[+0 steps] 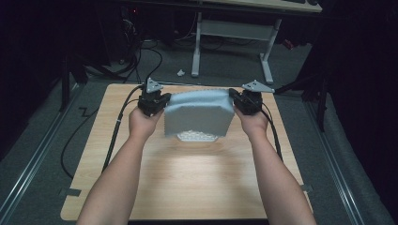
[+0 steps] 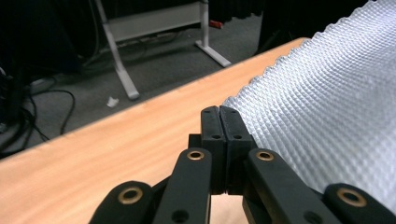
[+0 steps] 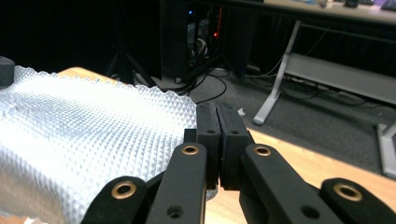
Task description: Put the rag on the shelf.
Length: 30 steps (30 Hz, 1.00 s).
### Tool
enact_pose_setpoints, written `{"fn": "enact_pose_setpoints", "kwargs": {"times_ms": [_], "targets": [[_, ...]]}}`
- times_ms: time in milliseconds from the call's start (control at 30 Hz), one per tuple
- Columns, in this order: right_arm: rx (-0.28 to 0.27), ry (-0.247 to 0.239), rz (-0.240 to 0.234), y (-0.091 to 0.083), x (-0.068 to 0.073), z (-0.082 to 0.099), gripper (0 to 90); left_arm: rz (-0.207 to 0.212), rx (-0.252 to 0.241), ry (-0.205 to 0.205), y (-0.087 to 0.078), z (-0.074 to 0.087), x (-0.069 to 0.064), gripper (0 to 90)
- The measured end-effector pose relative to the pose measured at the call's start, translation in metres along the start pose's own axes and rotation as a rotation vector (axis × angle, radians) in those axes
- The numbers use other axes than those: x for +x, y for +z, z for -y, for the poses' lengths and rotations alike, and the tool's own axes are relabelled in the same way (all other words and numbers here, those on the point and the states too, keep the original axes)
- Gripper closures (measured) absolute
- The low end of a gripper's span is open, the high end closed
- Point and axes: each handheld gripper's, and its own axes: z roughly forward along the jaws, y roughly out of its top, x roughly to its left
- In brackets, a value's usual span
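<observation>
Fingers (image 2: 212, 135) on the left gripper (image 2: 219, 119) are pressed flat together, and a corner of the pale waffle-textured cloth (image 1: 199, 115) is pinched between them, going by how the fabric edge runs right into the tips. Same story on the right gripper (image 3: 217, 116): pads (image 3: 232, 140) closed tight, the opposite corner of the cloth (image 3: 79, 140) caught in there.

So the cloth is held up off the table (image 1: 187, 183), stretched between the two grippers near the far half of the tabletop. In the high view its lower edge is seen hanging down and looks to be touching or nearly touching the wood, with a paler bit of it showing underneath. Whether that bit is a folded layer or just the bottom hem can't really be told.

Probably a fold or a lay-flat is being set up here, tbh.

What could go sideways: only thin corners are gripped, so if the grippers are pulled apart too hard, a corner could be yanked out and the whole thing dropped in a heap. If the hands are brought down unevenly, the cloth would be laid skewed or creased. The dangling edge could also be dragged and bunched under itself if it's swept across the table.

Further out, cables (image 1: 119, 124) are trailed from the grippers over the table edge, and a white desk frame (image 1: 232, 44) is seen on the floor beyond.
</observation>
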Motion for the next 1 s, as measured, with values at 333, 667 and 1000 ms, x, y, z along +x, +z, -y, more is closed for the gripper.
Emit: {"fn": "enact_pose_setpoints", "kwargs": {"times_ms": [333, 667, 1000], "targets": [[0.034, 0.029, -0.036, -0.002, 0.007, 0.034, 89.9, 0.045, 0.013, -0.056, 0.000, 0.031, -0.008, 89.6], [0.048, 0.031, -0.043, -0.002, 0.014, 0.049, 89.9, 0.088, 0.046, -0.027, 0.005, 0.038, -0.018, 89.6], [0.046, 0.026, -0.051, 0.000, 0.017, 0.053, 89.8, 0.095, 0.048, -0.038, 0.004, 0.045, -0.017, 89.6]]}}
